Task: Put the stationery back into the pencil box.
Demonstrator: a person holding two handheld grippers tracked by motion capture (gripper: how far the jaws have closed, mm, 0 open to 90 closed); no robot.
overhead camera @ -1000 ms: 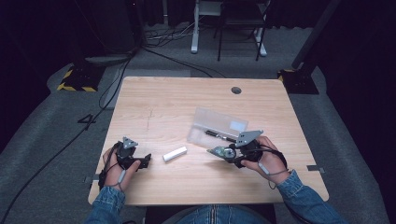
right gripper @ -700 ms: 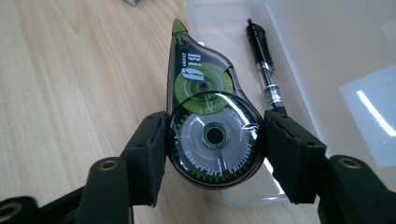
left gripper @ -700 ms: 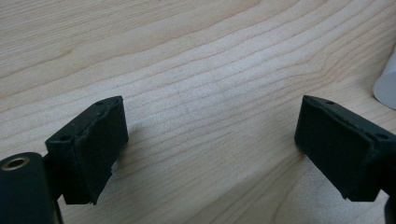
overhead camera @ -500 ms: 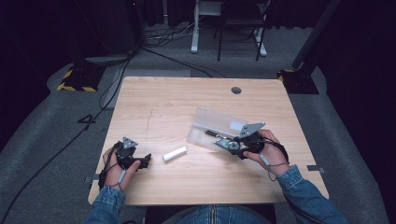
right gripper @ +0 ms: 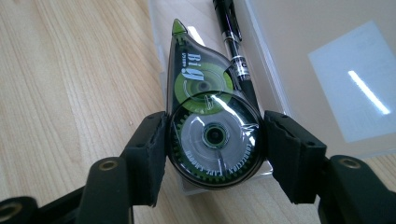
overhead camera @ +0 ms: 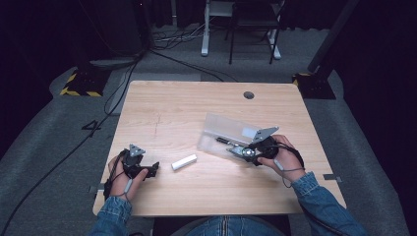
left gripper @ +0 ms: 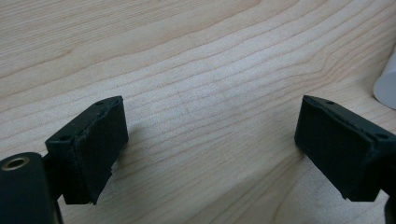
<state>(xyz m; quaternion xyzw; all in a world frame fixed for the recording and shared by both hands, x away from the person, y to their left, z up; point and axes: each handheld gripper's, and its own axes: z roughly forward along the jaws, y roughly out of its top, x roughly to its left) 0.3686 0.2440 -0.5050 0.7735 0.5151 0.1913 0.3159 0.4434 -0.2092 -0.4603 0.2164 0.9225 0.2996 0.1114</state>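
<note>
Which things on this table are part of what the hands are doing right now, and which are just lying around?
In use:
correction tape, gripped by right tongs
clear case
pen in case

Lying about:
white stick
left tongs, open over bare table

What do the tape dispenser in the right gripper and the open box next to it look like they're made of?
Tape dispenser: apparently glossy, smoky see-through plastic; the green reel and toothed wheel show through the shell. Box: probably clear, slightly frosted plastic; the wood grain shows through its walls.
</note>
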